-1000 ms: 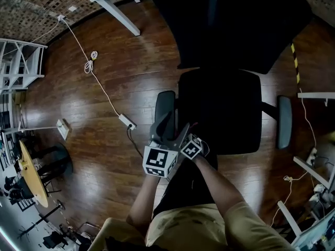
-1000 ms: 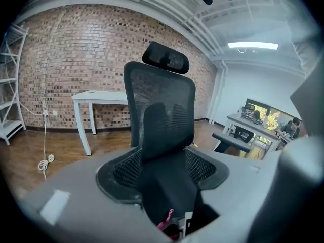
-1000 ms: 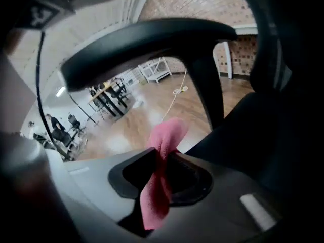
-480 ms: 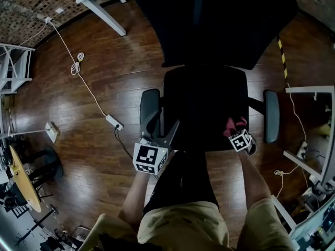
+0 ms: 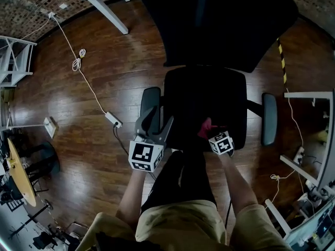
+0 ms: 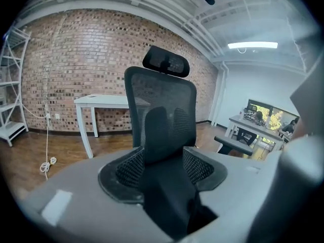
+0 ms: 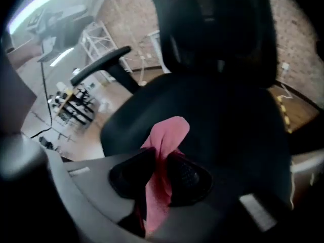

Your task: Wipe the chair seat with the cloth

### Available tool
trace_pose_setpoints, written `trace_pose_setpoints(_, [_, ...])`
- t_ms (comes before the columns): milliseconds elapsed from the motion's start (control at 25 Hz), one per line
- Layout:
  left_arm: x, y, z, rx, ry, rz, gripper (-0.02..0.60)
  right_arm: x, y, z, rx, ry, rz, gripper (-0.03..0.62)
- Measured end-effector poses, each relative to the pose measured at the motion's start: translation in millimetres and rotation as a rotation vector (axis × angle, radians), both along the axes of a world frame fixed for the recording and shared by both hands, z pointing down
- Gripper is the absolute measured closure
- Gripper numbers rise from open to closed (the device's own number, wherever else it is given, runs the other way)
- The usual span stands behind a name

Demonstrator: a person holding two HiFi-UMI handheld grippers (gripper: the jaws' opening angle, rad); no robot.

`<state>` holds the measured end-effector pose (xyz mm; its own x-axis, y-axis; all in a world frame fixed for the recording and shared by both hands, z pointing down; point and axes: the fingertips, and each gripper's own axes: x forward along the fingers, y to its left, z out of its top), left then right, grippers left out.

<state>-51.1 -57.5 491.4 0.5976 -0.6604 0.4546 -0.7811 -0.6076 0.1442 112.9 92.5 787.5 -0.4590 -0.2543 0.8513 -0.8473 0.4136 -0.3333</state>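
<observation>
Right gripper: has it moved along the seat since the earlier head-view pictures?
Yes. The right gripper, shut on the cloth, went from the seat's front left corner to its front right, then partway back left.

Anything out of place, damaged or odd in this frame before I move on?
Nothing looks spilled, damaged or askew. The pink cloth is clamped in the right gripper over the chair seat. The only untidy thing is a white cable lying loose across the floor left of the chair.
</observation>
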Motion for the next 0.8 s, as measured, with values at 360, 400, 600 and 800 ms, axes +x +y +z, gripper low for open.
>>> trace_pose_setpoints(360, [-25.3, 28.0, -21.2, 0.018, -0.044, 0.000, 0.354, -241.3, 16.4, -11.3, 0.059, -0.140, -0.516, 0.513])
trace_pose_setpoints(400, [-26.9, 29.7, -20.9, 0.013, -0.037, 0.000, 0.357, -229.9, 14.3, -12.1, 0.068, -0.149, -0.490, 0.513])
trace_pose_setpoints(600, [-15.6, 44.1, 2.0, -0.051, -0.013, 0.010, 0.359, -40.8, 52.6, 30.8, -0.057, 0.100, -0.224, 0.511])
trace_pose_setpoints(800, [14.8, 42.4, -0.9, -0.010, -0.017, 0.068, 0.359, 164.6, 83.2, 9.7, -0.093, 0.323, -0.079, 0.513])
